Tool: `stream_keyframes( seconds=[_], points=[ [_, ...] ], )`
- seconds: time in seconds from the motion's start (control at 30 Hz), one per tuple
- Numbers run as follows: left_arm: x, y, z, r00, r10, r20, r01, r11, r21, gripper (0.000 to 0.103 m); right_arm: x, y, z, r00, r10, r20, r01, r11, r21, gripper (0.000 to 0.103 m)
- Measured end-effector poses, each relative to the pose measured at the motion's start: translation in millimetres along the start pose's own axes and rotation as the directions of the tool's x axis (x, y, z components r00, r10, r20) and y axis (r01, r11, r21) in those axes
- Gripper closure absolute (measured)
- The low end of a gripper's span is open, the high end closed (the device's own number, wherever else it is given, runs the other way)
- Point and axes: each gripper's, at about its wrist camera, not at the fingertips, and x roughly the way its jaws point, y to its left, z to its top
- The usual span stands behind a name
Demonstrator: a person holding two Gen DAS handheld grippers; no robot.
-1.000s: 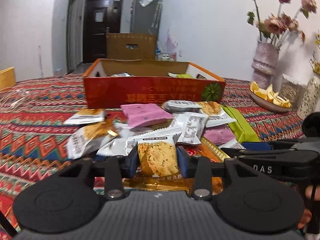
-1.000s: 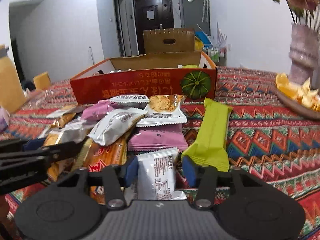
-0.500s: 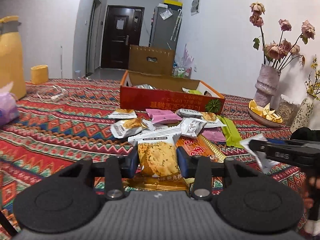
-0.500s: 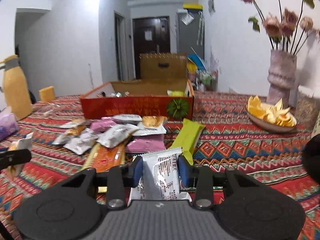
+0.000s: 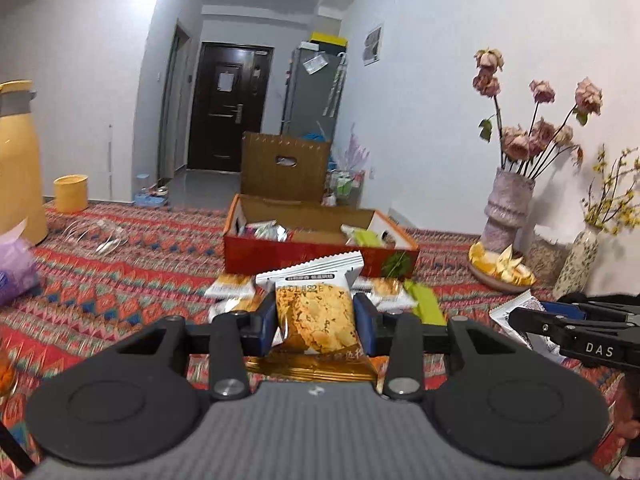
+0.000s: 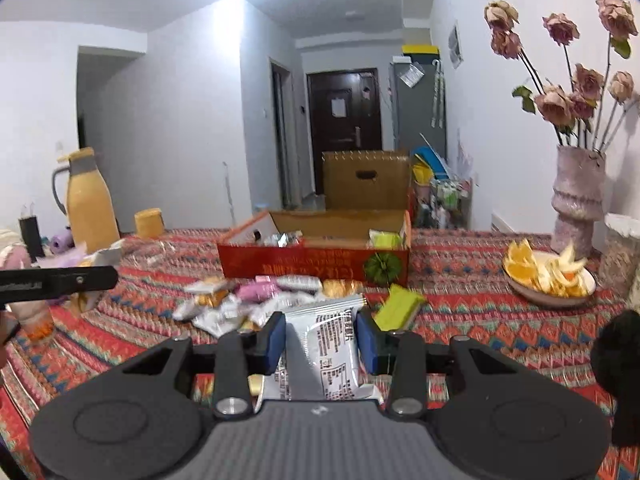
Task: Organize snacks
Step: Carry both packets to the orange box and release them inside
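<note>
My left gripper [image 5: 315, 320] is shut on a cookie packet [image 5: 316, 312] with a white top, held above the table. My right gripper [image 6: 321, 340] is shut on a white snack packet [image 6: 324, 350] with black print, also lifted; it shows at the right of the left wrist view [image 5: 516, 316]. An open red cardboard box [image 5: 320, 258] [image 6: 312, 266] stands ahead on the patterned tablecloth with several packets inside. A pile of loose snack packets [image 6: 256, 300] and a green bar [image 6: 398, 306] lie in front of the box.
A plate of orange peels [image 6: 548, 280], a vase of dried roses [image 6: 576, 200] and a jar stand at the right. A yellow thermos [image 6: 90, 200] and yellow cup [image 6: 149, 222] stand at the left. A brown cardboard box [image 6: 366, 180] sits behind the red box.
Both grippers have risen and pulled back from the pile, each carrying its packet. The box and pile now look farther and lower.
</note>
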Motion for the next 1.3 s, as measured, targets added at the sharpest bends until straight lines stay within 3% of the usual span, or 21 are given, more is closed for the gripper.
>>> stream_keyframes(
  seconds=[0.1, 0.27, 0.4, 0.63, 0.8, 0.9, 1.03, 1.1, 1.17, 1.3],
  points=[
    [27, 9, 32, 0.998, -0.064, -0.010, 0.064, 0.998, -0.018, 0.063, 13, -11, 23, 0.999, 0.036, 0.012, -0.036, 0.999, 0.004, 0.066],
    [97, 22, 89, 0.998, -0.057, -0.002, 0.057, 0.998, 0.011, 0.063, 66, -29, 78, 0.998, 0.053, 0.031, -0.053, 0.998, -0.025, 0.066],
    [166, 35, 129, 0.999, -0.024, -0.030, 0.024, 1.000, 0.011, 0.063, 126, -42, 125, 0.999, 0.046, 0.025, -0.045, 0.998, -0.046, 0.066],
    [295, 57, 176, 0.991, -0.009, -0.133, 0.006, 1.000, -0.025, 0.063, 259, -68, 187, 0.995, 0.087, -0.053, -0.086, 0.996, 0.026, 0.065],
    [389, 63, 174, 0.970, 0.019, -0.241, -0.029, 0.999, -0.041, 0.063, 373, -85, 195, 0.974, 0.110, -0.196, -0.086, 0.988, 0.127, 0.065],
    [438, 68, 160, 0.950, 0.024, -0.311, -0.044, 0.997, -0.059, 0.063, 434, -92, 185, 0.961, 0.054, -0.272, -0.017, 0.991, 0.135, 0.065],
    [479, 68, 139, 0.927, 0.055, -0.371, -0.061, 0.998, -0.005, 0.062, 489, -101, 162, 0.932, 0.046, -0.359, 0.029, 0.979, 0.201, 0.063],
    [487, 70, 131, 0.917, 0.056, -0.396, -0.066, 0.998, -0.010, 0.054, 503, -105, 153, 0.925, 0.035, -0.379, 0.054, 0.973, 0.224, 0.056],
    [491, 75, 127, 0.905, 0.044, -0.422, -0.067, 0.997, -0.039, 0.049, 510, -108, 148, 0.920, 0.041, -0.389, 0.065, 0.965, 0.256, 0.034],
    [481, 79, 132, 0.908, 0.064, -0.413, -0.085, 0.996, -0.034, 0.039, 496, -113, 148, 0.932, 0.032, -0.361, 0.079, 0.954, 0.290, 0.033]
  ],
)
